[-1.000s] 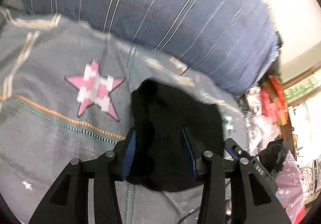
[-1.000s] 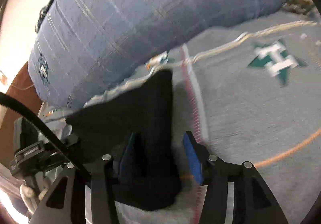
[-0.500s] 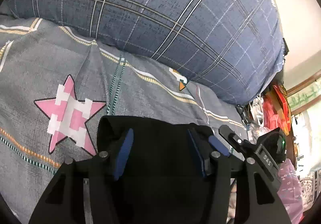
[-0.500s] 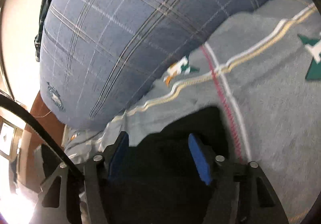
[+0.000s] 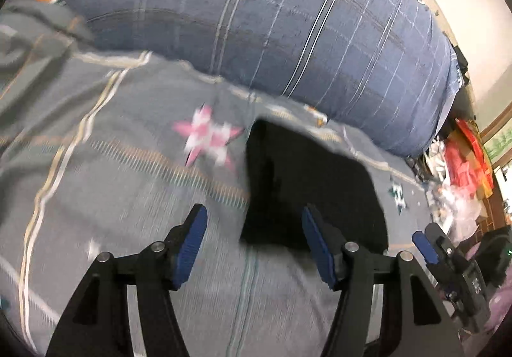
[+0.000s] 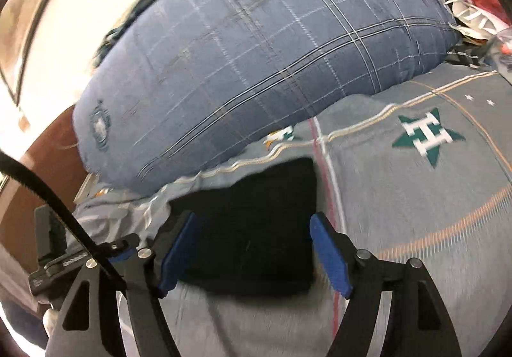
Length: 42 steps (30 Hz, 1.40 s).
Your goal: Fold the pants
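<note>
The black pants (image 5: 307, 178) lie folded into a flat dark rectangle on the grey bedsheet (image 5: 112, 197), just below a big blue pillow. My left gripper (image 5: 252, 216) hovers over their near left corner. Its jaws are opening and the blue pads (image 5: 192, 238) press on nothing. In the right wrist view the pants (image 6: 256, 190) lie under my right gripper (image 6: 252, 219). Those jaws are opening too, and the cloth sits between the pads (image 6: 329, 254) untouched. The right gripper's body (image 5: 448, 261) shows at the left view's right edge.
A blue plaid pillow (image 5: 288, 21) (image 6: 256, 53) bulges along the far side of the bed. The sheet carries a pink star (image 5: 208, 139) and a green star (image 6: 425, 136). Red and white clutter (image 5: 460, 158) lies off the bed's edge. Brown wood (image 6: 54, 152) borders the other side.
Both grippers were shut on the raised black cloth; they lowered it onto the sheet, let go and drew back with the jaws spreading. The pants now lie flat.
</note>
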Available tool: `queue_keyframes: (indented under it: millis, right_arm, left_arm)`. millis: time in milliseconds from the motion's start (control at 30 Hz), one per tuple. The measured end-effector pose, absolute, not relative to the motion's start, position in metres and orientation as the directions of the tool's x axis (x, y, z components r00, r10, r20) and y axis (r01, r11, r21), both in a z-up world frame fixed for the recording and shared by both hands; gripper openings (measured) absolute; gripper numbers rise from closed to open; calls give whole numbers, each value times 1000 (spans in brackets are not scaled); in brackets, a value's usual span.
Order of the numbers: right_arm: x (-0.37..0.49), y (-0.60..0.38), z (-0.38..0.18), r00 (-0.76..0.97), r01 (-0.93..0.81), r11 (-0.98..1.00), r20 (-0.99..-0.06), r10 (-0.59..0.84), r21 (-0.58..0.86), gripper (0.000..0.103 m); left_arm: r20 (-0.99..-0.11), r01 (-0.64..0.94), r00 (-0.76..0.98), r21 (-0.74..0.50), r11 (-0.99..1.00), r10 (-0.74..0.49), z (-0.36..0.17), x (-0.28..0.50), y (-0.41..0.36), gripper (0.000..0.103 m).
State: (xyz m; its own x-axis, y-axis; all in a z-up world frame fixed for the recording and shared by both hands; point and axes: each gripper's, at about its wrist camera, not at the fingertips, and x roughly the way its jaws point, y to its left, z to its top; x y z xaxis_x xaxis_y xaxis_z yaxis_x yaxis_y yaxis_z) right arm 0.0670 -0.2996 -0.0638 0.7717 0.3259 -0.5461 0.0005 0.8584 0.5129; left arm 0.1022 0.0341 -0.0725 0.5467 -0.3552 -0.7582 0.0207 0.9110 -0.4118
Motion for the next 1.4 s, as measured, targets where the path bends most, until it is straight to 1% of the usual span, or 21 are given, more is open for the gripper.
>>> queue_keyframes:
  millis: [167, 200, 267, 300, 433, 567, 667, 733, 1067, 1400]
  right_arm:
    - [16, -264, -72, 757, -34, 880, -562, 332, 474, 79]
    - [9, -260, -73, 757, -37, 884, -565, 330, 467, 79]
    - [-7, -249, -75, 756, -41, 896, -573, 317, 441, 79]
    - [-11, -246, -76, 757, -39, 903, -578, 307, 428, 80]
    - [-26, -235, -79, 756, -18, 937, -609, 242, 350, 81]
    - [-33, -234, -86, 738, 8, 935, -633, 234, 355, 81]
    - [-38, -231, -88, 732, 12, 936, -641, 231, 351, 81]
    - [-40, -226, -89, 726, 6, 940, -648, 230, 341, 81]
    - [-46, -209, -86, 711, -12, 951, -666, 226, 309, 83]
    - [-47, -203, -89, 692, -11, 957, -688, 217, 291, 85]
  left_arm:
    - [-745, 31, 612, -312, 950, -264, -63, 51, 22, 62]
    - [-741, 34, 625, -289, 957, -246, -61, 44, 21, 63]
    - [-729, 40, 656, -224, 974, -194, -55, 29, 14, 69]
    - [-722, 39, 670, -197, 980, -172, -53, 23, 12, 70]
    - [-688, 32, 718, -117, 993, -104, -48, 2, 7, 77]
    - [-661, 25, 749, -48, 999, -51, -46, -13, 2, 84]
    - [-644, 14, 765, 1, 1000, -11, -45, -20, -2, 85]
    - [-647, 20, 763, 8, 1000, -10, -45, -23, -3, 85]
    - [-651, 33, 757, -42, 999, -52, -42, -36, 5, 87]
    - [-655, 29, 753, -65, 997, -64, -42, -43, 12, 87]
